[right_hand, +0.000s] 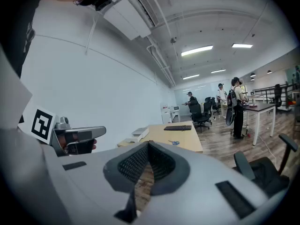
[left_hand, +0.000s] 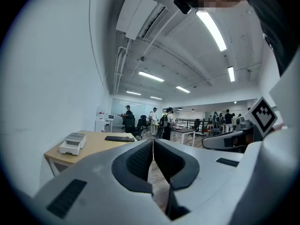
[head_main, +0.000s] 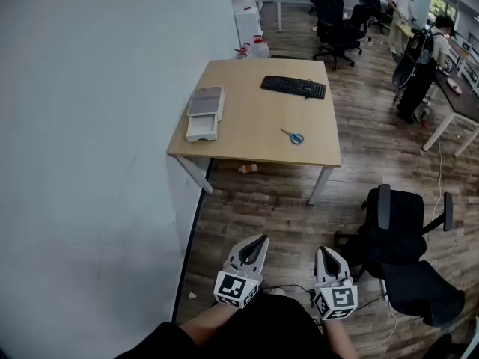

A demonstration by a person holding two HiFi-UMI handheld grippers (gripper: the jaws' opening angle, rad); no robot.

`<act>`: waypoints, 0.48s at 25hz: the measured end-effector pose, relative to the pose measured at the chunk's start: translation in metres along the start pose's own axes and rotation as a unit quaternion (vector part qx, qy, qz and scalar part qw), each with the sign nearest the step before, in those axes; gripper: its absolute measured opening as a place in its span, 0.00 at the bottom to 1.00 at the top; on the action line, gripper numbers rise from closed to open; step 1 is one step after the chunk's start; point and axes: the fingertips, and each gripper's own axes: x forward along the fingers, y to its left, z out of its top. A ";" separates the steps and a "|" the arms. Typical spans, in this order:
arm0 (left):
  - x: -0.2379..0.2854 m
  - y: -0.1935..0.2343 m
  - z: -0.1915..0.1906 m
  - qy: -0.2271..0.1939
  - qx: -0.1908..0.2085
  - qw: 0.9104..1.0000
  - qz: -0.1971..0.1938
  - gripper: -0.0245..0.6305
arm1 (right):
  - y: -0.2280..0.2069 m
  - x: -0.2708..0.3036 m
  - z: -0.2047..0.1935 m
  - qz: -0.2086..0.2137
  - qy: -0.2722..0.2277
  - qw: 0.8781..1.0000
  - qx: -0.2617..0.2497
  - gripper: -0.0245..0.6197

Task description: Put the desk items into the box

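A wooden desk (head_main: 247,137) stands a few steps ahead of me. On it lie a black keyboard (head_main: 293,87), blue-handled scissors (head_main: 293,136) and a white box with a grey top (head_main: 203,113) at its left edge. My left gripper (head_main: 258,244) and right gripper (head_main: 326,253) are held low over the floor, well short of the desk. Both are shut with nothing between the jaws. The left gripper view shows its tips (left_hand: 153,142) pressed together, with the box (left_hand: 73,142) and keyboard (left_hand: 119,138) far off. In the right gripper view the tips (right_hand: 149,145) also meet, and the scissors (right_hand: 174,142) lie beyond.
A white wall (head_main: 90,126) runs along the left. A black office chair (head_main: 408,256) stands close on my right, with cables (head_main: 378,305) on the floor beside it. A small object (head_main: 247,168) lies under the desk. Other desks, chairs (head_main: 337,21) and people fill the back.
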 end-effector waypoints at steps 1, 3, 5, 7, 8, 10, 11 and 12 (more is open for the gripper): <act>0.001 -0.001 0.000 0.000 0.004 1.000 -0.001 0.07 | -0.002 -0.001 0.001 0.000 -0.003 1.000 -0.002 0.13; 0.006 -0.002 -0.001 -0.001 0.010 1.000 -0.001 0.07 | -0.007 -0.001 0.002 -0.001 -0.006 1.000 -0.007 0.13; 0.016 0.001 -0.004 -0.003 0.009 1.000 -0.001 0.07 | -0.014 0.005 0.001 -0.004 -0.006 1.000 -0.012 0.13; 0.027 0.003 -0.006 -0.001 0.007 1.000 -0.006 0.07 | -0.022 0.012 0.000 -0.008 -0.003 1.000 -0.004 0.13; 0.034 0.004 -0.006 0.001 0.007 1.000 -0.010 0.07 | -0.027 0.015 -0.001 -0.011 -0.002 1.000 0.001 0.13; 0.049 0.008 -0.009 0.003 0.009 1.000 -0.017 0.07 | -0.037 0.022 -0.001 -0.021 0.003 1.000 0.007 0.13; 0.058 0.012 -0.010 0.003 0.009 1.000 -0.019 0.07 | -0.044 0.027 -0.002 -0.027 0.005 1.000 0.009 0.13; 0.068 0.016 -0.012 0.004 0.007 1.000 -0.021 0.07 | -0.051 0.033 -0.002 -0.034 0.009 0.999 0.010 0.13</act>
